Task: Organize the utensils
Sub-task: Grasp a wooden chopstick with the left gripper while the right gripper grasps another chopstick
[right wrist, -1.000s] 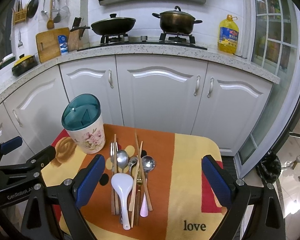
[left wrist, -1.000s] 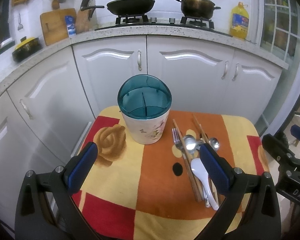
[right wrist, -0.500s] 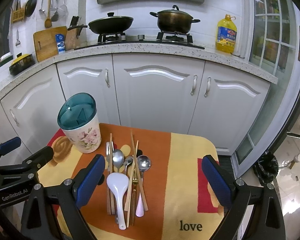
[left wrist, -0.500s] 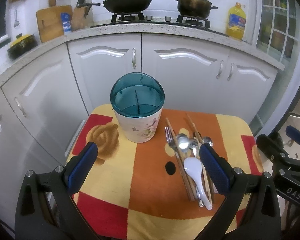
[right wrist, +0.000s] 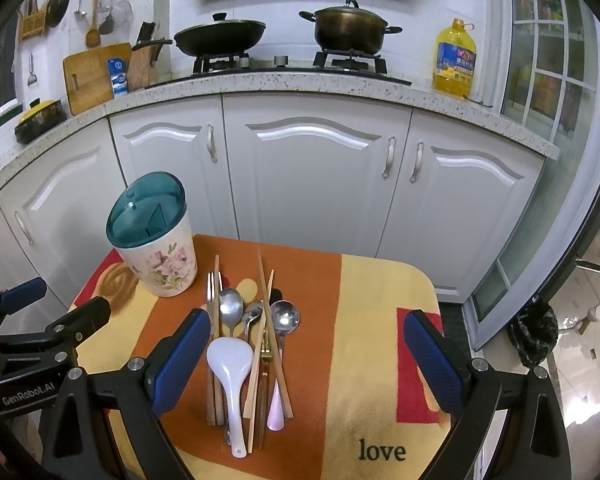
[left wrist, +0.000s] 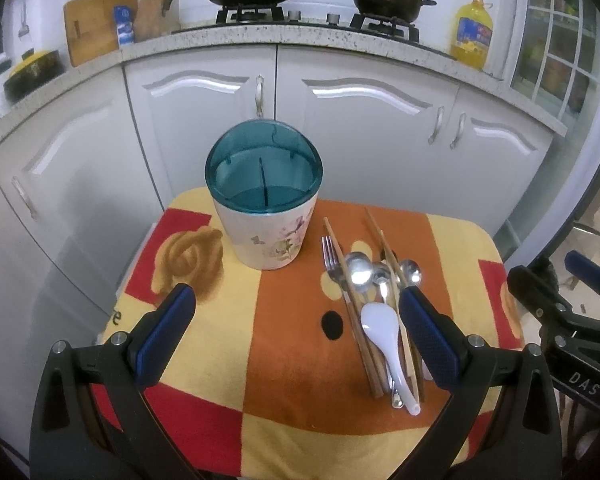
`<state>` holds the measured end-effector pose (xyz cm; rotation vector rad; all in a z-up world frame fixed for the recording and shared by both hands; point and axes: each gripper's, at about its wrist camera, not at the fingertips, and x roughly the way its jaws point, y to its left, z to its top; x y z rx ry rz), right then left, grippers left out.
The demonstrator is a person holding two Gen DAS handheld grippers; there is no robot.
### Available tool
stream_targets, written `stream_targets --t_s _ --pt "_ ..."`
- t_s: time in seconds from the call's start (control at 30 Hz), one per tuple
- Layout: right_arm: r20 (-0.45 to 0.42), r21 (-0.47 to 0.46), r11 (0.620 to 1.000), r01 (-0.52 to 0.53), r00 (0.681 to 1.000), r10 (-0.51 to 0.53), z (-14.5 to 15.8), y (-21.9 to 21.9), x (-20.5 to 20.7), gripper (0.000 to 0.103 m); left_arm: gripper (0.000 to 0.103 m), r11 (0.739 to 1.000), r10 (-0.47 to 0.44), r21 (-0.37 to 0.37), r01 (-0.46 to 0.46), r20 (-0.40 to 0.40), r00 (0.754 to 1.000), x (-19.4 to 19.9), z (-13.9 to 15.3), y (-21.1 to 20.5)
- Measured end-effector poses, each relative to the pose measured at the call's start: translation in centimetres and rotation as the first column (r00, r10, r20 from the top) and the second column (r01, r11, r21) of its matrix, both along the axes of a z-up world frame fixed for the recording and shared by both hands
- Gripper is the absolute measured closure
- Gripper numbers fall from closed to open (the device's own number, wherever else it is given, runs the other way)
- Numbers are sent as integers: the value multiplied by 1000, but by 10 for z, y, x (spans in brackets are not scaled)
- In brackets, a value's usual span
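The utensils lie in one tight heap on the patterned cloth that covers the small bench, just right of the holder and apart from it: a white ladle-shaped spoon on top toward the near side, three metal spoons with bowls pointing away, a fork at the left edge, and several wooden chopsticks crossing over and under the rest. That crossing is the main risk, in my judgement: pinching one piece is likely to drag or flick its neighbours, and the thin chopsticks could roll toward the bench edge or slip out of a grip that catches them off-centre. The metal handles look smooth and flat against the cloth, so a claw closing from above may skate over them or snag the fabric instead. The holder is a floral cup with a teal divided insert, standing upright at the far left of the cloth; its slots are narrow, so a tilted utensil could strike the divider or tip the cup. The right claw hangs spread wide over the heap, gripping nothing; the left claw is likewise spread and empty, nearer the holder.
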<state>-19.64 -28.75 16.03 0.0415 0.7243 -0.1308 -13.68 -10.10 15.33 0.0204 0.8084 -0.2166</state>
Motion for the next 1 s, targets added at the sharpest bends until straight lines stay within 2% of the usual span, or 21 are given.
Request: stream_targets --t_s 0.17,0.27,0.37,0.47,0.57,0.6,0.67,0.73,0.8,0.9,1.0 --pt "-23 10 1000 -19 1000 19 -13 -7 8 6 2 1000 -16 -10 15 -62 998 9 -19 5" --pt "-45 60 997 -45 998 48 -28 -18 15 6 7 1000 -21 11 22 -101 995 17 -35 7" --pt "-70 100 993 -59 995 66 -43 -27 23 13 15 999 -31 3 32 -135 990 24 -48 6" --pt "-96 129 988 -82 991 95 -59 -31 32 26 22 998 -62 -23 59 -174 983 30 -58 2" --pt "-123 155 982 -105 985 124 -76 -34 41 30 31 995 -92 -47 84 -208 974 34 -68 -3" --pt "-133 161 981 -109 982 131 -81 -35 45 36 35 994 -102 -52 92 -218 971 36 -71 -5" --pt "-158 182 976 -121 976 150 -91 -35 53 41 36 993 -116 -57 106 -237 965 40 -77 -10" --pt "-170 204 970 -130 971 166 -100 -35 62 41 38 992 -119 -59 107 -251 961 45 -82 -12" --pt "-173 214 967 -138 969 176 -105 -35 70 41 46 992 -116 -75 99 -264 958 53 -86 -13" --pt "-181 240 960 -145 965 191 -112 -38 84 41 48 991 -104 -110 74 -303 947 68 -94 -15" --pt "-195 252 958 -140 962 192 -117 -42 96 41 52 994 -83 -98 56 -304 949 77 -101 -21"
